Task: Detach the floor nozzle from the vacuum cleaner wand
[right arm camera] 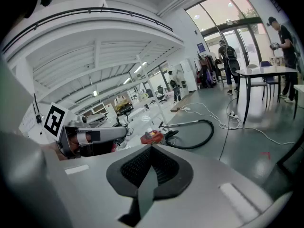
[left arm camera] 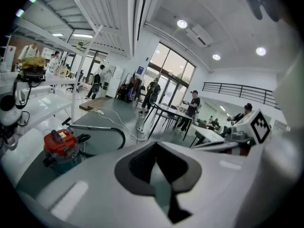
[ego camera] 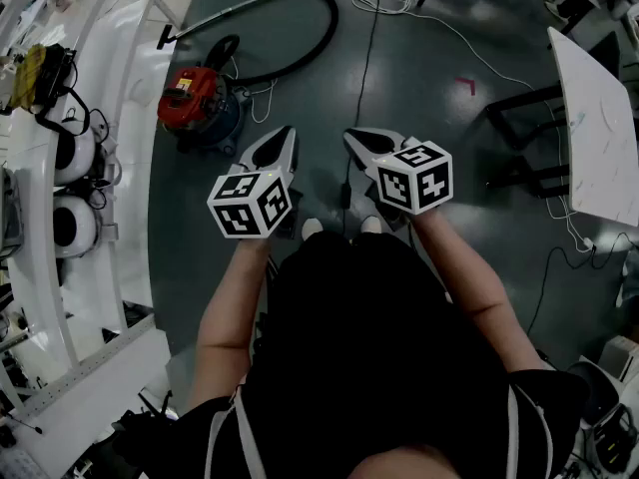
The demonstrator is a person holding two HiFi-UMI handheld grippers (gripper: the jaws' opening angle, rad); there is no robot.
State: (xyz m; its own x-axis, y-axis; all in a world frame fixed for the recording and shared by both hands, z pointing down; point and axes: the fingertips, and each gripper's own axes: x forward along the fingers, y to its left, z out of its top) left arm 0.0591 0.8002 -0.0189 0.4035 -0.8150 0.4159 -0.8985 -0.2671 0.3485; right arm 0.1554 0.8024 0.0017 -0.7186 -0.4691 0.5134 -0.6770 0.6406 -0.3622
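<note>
The red canister vacuum (ego camera: 195,103) stands on the grey floor ahead of me to the left. Its black hose (ego camera: 321,23) loops away to a metal wand (ego camera: 215,13) that lies on the floor, with the small dark floor nozzle (ego camera: 165,38) on its far left end. My left gripper (ego camera: 282,136) and right gripper (ego camera: 357,140) are held side by side in the air, well short of the vacuum, both shut and with nothing in them. The left gripper view shows the vacuum (left arm camera: 61,146) and wand (left arm camera: 88,126); the right gripper view shows the vacuum (right arm camera: 153,137) and nozzle (right arm camera: 161,125).
White workbenches (ego camera: 60,168) run along the left. A white table (ego camera: 599,128) and a black frame (ego camera: 519,118) stand at the right. Cables (ego camera: 369,28) trail over the floor past the hose. Several people stand far off by tables and glass doors.
</note>
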